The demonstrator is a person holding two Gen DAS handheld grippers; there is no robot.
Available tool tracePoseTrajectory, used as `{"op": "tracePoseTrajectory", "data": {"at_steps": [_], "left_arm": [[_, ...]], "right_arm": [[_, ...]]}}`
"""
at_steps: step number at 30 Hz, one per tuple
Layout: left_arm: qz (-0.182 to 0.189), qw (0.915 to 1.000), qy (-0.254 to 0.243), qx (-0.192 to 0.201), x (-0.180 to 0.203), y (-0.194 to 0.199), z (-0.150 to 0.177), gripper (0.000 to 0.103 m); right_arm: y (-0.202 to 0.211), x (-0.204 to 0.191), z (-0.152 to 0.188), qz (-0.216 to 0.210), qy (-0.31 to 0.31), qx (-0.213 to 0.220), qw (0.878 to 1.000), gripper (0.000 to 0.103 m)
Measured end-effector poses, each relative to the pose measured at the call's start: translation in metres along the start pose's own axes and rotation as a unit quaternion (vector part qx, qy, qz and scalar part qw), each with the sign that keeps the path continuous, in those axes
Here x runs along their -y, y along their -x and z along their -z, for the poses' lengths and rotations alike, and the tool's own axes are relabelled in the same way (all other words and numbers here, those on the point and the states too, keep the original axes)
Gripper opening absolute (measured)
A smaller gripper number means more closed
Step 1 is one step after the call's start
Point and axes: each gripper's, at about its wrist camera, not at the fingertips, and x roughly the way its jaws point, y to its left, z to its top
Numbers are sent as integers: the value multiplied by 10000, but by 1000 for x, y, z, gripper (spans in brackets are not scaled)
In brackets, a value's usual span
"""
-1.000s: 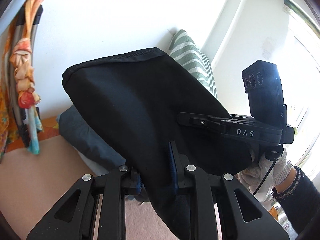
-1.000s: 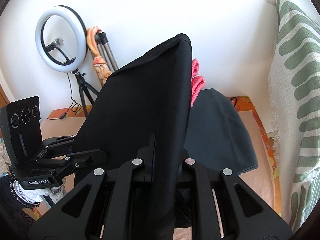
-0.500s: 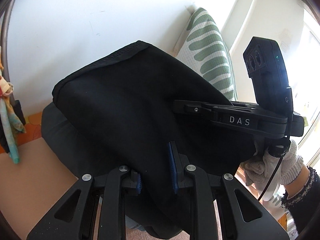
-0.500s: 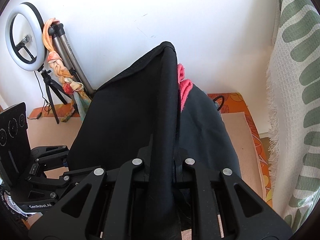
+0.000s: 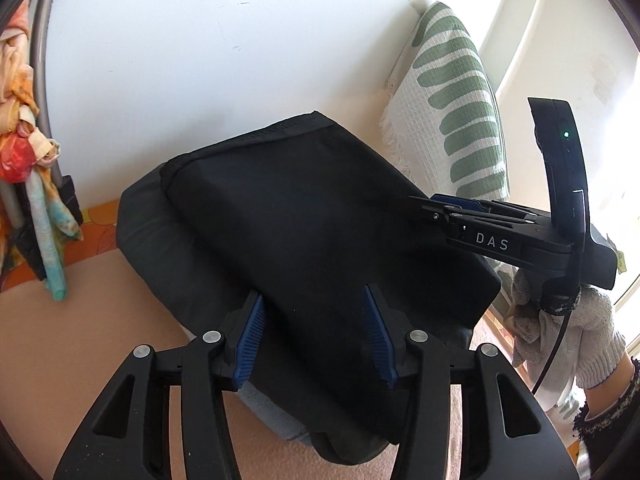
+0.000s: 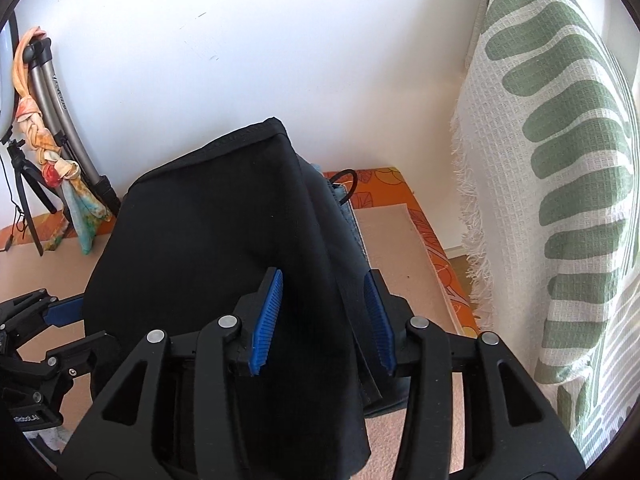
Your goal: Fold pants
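**The pants could slide off the pile**

The black pants (image 5: pixel 304 240) lie folded on a dark pile (image 5: pixel 152 240) of clothes on the mat (image 6: pixel 400 248). The left gripper (image 5: pixel 316 340) and right gripper (image 6: pixel 324 320) both have wide fingers, holding nothing. A bump while backing out could drag an edge and undo the fold.

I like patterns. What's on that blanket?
Green stripes on white blanket; clearest in the right wrist view.
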Motion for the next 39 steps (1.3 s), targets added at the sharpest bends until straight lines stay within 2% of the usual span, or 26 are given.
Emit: {"op": "tracePoseTrajectory", "data": {"at_steps": [2,7,13,16,19,22,24,30,39], "left_arm": [[-48,10000,-26,80,3,11,0,49],[-72,9994,-133,306,11,56,3,57],[-99,9985,-210,495,20,117,15,60],[-127,9977,-335,573,31,145,22,66],[-17,9975,-382,599,41,172,32,72],[-90,9963,-518,677,51,202,44,74],[-262,9946,-657,760,61,220,50,82],[-472,9912,-727,1004,75,268,74,83],[-858,9847,-844,1258,92,308,125,83]], "right_arm": [[12,1,2,98,-57,76,9999,63],[51,-2,8,-5,-259,213,9994,64],[105,-21,25,-39,-344,422,9985,79],[135,-34,37,-4,-377,525,9979,85],[166,-49,49,209,-326,667,9970,92],[193,-61,60,281,-301,771,9962,93],[214,-69,68,278,-309,862,9954,94],[268,-92,92,225,-388,1175,9921,100],[313,-112,143,211,-486,1399,9887,103]]}}
